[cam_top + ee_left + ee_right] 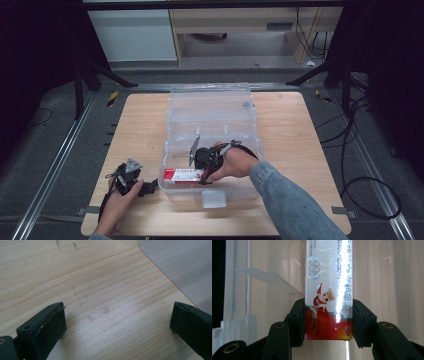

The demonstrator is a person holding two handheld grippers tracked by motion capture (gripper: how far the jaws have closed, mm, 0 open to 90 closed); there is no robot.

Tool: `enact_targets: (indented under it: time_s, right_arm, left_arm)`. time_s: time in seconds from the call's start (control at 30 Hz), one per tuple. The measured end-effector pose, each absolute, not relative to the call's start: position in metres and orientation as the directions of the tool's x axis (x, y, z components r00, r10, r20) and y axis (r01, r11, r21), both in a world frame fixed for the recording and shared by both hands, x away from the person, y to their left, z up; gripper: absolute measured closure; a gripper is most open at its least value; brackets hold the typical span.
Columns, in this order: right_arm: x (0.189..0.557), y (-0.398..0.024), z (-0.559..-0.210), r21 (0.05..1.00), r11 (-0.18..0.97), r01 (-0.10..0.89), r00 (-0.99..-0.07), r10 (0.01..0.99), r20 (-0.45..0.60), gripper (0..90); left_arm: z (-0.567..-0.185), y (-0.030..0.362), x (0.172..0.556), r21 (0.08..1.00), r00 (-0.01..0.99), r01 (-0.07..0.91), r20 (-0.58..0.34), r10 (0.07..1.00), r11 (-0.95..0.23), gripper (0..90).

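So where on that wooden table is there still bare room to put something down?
Bare wood lies left of the clear plastic bin, beyond the open left gripper, and in the wide strip right of the bin to the wooden table edge. Crowded: the bin's front, where the right gripper grips the red-and-white carton.

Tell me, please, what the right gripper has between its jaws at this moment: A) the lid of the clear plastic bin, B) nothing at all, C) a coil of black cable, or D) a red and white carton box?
D: in the right gripper view both black pads of the right gripper press on the sides of the red and white carton box, which lies inside the clear plastic bin.
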State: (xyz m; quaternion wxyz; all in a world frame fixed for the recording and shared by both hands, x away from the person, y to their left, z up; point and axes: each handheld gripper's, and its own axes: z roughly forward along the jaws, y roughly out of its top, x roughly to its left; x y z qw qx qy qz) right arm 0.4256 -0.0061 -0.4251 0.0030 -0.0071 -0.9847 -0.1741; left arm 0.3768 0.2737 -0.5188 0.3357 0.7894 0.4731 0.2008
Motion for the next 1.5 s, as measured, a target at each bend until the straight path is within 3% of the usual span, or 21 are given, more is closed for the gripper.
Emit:
enact_targets:
  time_s: [1.5]
  right_arm:
    - [0.424, -0.001, -0.451, 0.294, 0.956, 0.003, -1.0, -0.002, 0.019, 51.1]
  left_arm:
    - [-0.519, 0.274, 0.377, 0.722, 0.473, 0.611, -0.003, 0.881, -0.325, 0.0]
